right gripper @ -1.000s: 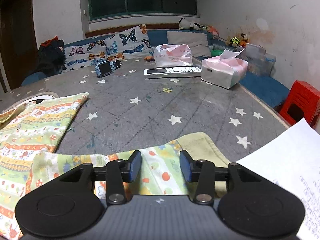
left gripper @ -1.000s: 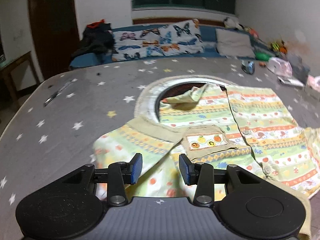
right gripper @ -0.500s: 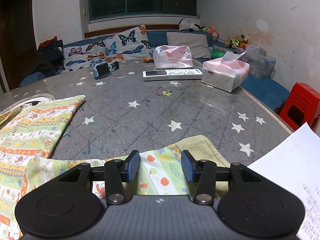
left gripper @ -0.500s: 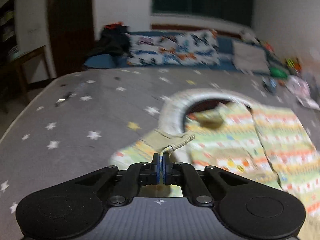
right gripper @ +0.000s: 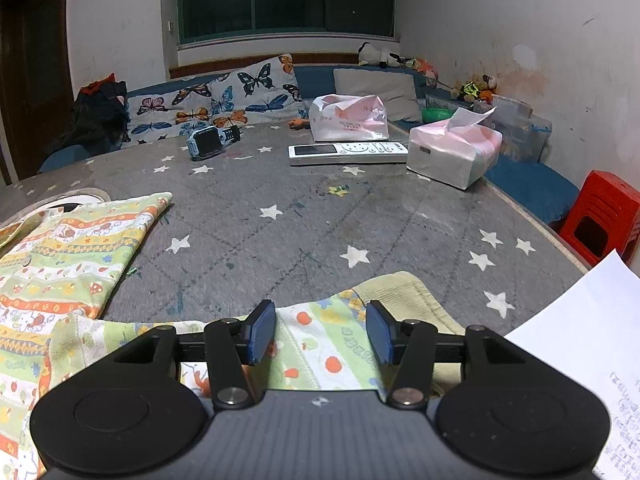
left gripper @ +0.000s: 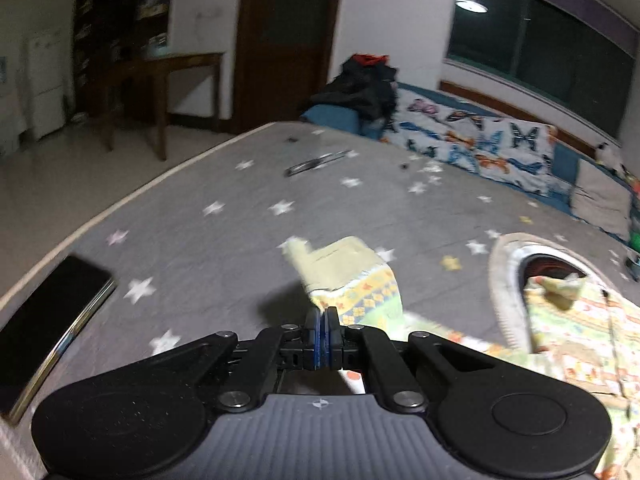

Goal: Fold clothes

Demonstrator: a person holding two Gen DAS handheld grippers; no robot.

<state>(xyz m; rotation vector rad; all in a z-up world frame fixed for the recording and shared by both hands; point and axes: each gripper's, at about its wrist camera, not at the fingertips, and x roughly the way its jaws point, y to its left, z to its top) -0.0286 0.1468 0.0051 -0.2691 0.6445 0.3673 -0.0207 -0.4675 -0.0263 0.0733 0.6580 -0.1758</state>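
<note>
The shirt (left gripper: 572,320), a thin printed cotton top w/ ribbed cuffs, is spread on the star-print table (left gripper: 224,240). Its body is seen flat at the right of the left view & at the left of the right view.

One sleeve (left gripper: 352,280) is pinched by the left gripper (left gripper: 326,332), pads pressed together on the fabric just behind the cuff. The cuff end is seen raised off the table, blurred, so exact height can't be judged.

The other sleeve (right gripper: 328,344) lies flat under the right gripper (right gripper: 322,334). Jaws are held wide, one pad each side of the sleeve near the cuff (right gripper: 404,296); no contact can be made out.

Handling, as judged:
- Light & limp; no shape will be kept, so anything unsupported will droop & drag.
- Low slip on the cloth-like table cover; bunching is likely if the sleeve is dragged rather than lifted.
- Not fragile; buttons on the front may snag.
- Ribbed cuff is thicker & gives the surest bite; a hold just inboard of it, as w/ the left, is best.
- Single layer should be pinched, else the body is pulled along.

A sheet of paper (right gripper: 592,344) sits just beside the right sleeve & a phone (left gripper: 48,328) lies at the left edge, near enough to be swept.
</note>
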